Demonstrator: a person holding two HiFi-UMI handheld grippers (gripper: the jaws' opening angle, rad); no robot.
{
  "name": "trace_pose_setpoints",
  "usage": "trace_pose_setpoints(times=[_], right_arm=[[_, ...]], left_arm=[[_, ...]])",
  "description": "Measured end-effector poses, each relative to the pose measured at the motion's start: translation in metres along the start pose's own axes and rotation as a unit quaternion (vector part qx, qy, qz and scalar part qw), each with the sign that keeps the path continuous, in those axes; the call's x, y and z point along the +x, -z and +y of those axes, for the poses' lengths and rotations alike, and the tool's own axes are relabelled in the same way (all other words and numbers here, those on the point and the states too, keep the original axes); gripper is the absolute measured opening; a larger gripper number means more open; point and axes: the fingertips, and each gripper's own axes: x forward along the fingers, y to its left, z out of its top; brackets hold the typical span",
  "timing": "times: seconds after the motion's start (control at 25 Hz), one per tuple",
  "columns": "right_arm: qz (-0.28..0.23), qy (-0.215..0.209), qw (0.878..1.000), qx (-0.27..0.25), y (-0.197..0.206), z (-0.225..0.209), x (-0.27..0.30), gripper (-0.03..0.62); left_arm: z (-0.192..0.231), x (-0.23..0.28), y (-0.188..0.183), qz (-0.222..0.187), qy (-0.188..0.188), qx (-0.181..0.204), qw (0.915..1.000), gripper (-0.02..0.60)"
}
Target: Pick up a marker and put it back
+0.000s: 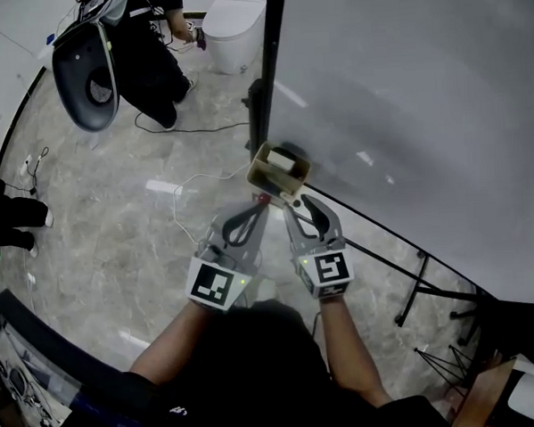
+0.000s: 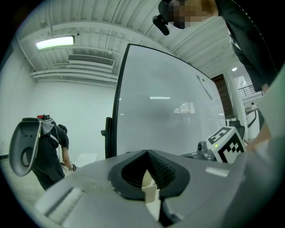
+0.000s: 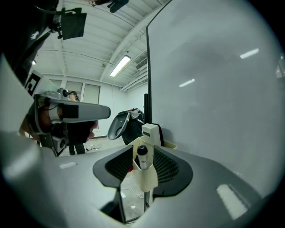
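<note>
Since the black-capped marker (image 3: 141,158) stands upright in the cream holder (image 3: 146,178) on the whiteboard (image 3: 213,89), untouched inside the spread right claw (image 3: 143,150), this reads as the put-back's release. Next, draw that claw straight back, while the left claw (image 2: 148,153) seems pinched on the holder's edge.

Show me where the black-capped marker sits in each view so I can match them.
Head view: marker not discernible; the right claw reaches the beige holder, where it should be.
Left gripper view: not in it.
Right gripper view: marker at centre, upright between the open jaws.
Shared landmark: the whiteboard.
</note>
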Motion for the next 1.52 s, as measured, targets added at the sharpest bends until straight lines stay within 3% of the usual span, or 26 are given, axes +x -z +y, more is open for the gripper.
trace_pose_setpoints(times=[0.2, 0.28, 0.32, 0.8, 1.52], right_arm=[[-0.002, -0.002, 1.0, -0.003, 0.001, 0.001, 0.004, 0.147], [-0.005, 0.002, 1.0, -0.006, -0.001, 0.0, 0.003, 0.083], [-0.004, 0.002, 1.0, -0.005, 0.0, 0.001, 0.003, 0.08], [-0.017, 0.008, 1.0, -0.013, -0.005, -0.002, 0.002, 0.075], [-0.049, 0.032, 0.998, -0.038, -0.047, 0.012, -0.017, 0.075]], left_arm=[[0.004, 0.0, -0.001, 0.001, -0.004, 0.002, 1.0, 0.005], [0.005, -0.001, 0.0, 0.002, -0.005, 0.002, 1.0, 0.005], [0.006, -0.001, 0.0, 0.002, -0.006, 0.002, 1.0, 0.005], [0.007, -0.003, -0.003, -0.003, 0.0, 0.006, 1.0, 0.005], [0.001, -0.013, -0.018, -0.025, 0.03, 0.013, 0.9992, 0.005]])
